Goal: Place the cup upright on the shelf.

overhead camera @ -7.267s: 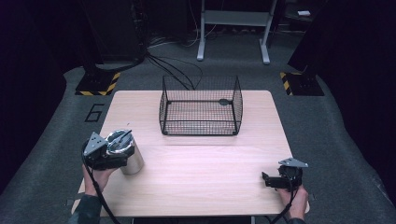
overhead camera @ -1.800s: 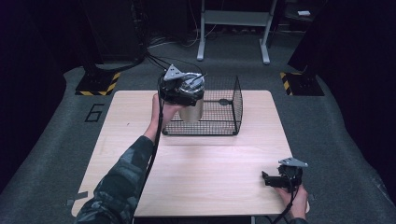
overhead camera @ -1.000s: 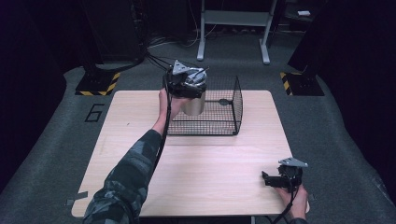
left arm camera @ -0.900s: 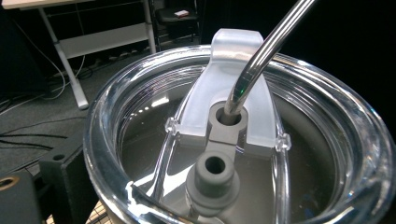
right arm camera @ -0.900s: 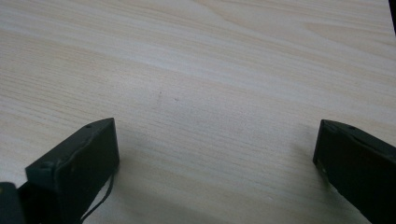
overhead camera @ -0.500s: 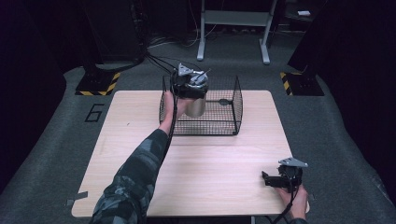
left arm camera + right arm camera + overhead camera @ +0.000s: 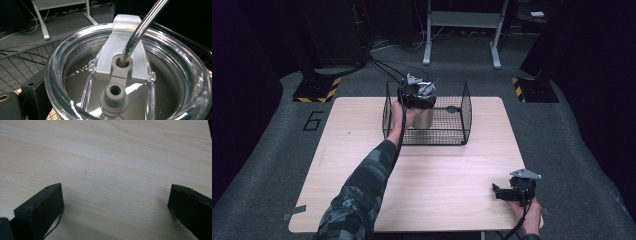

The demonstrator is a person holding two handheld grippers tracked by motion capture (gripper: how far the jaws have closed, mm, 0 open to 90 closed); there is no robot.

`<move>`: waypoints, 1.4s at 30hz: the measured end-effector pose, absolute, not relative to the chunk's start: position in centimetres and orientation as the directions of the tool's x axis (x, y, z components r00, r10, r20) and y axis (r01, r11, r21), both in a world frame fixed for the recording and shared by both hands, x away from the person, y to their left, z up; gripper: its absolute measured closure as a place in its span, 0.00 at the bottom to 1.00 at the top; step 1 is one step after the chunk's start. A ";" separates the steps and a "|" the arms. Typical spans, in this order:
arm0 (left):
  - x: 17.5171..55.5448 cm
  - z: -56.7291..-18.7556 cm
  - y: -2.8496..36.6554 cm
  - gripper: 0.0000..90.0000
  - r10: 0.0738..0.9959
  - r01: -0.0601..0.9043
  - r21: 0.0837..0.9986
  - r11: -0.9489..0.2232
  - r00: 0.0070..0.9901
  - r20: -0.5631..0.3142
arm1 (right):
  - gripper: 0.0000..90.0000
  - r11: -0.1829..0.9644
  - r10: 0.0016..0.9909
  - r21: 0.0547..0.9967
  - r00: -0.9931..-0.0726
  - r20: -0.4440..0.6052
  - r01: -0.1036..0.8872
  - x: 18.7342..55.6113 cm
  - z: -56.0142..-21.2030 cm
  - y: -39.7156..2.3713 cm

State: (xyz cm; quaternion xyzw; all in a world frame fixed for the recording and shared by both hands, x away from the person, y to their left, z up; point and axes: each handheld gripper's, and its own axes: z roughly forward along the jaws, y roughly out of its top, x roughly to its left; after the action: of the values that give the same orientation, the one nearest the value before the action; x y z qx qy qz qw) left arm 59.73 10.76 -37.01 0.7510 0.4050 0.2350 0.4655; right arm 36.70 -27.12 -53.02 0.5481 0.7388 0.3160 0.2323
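High view: left tool [image 7: 418, 94] grips the steel tumbler [image 7: 424, 116], holding it inside the wire basket [image 7: 451, 136], near its left wall. Right tool [image 7: 508, 193] rests spread wide on the worktop [image 7: 447, 175], well apart from the basket.

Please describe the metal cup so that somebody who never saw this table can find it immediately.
Look at the far edge of the wooden table, where a black wire basket stands. The metal cup is in the basket's left part, held by the left gripper. It alone is shiny, with a clear lid and a metal straw.
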 end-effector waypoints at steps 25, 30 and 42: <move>60.7 -40.3 10.6 0.04 0.854 0.477 0.850 -0.222 0.516 -0.066 | 0.00 0.204 0.956 0.720 -0.294 0.001 0.663 36.7 -53.0 -27.1; 60.7 -40.6 10.4 0.04 0.850 0.477 0.843 -0.248 0.525 -0.047 | 0.00 0.199 0.957 0.719 -0.292 0.005 0.666 36.7 -53.0 -27.1; 59.4 -41.3 10.9 0.04 0.833 0.445 0.850 -0.280 0.553 -0.015 | 0.00 0.204 0.956 0.720 -0.294 0.000 0.663 36.7 -53.0 -27.1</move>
State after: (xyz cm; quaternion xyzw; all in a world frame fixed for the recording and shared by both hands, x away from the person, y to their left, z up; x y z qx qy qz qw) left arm 59.40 10.90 -41.31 0.7679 0.4163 0.2245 0.4321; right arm 36.68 -27.14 -53.02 0.5465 0.7403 0.3149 0.2325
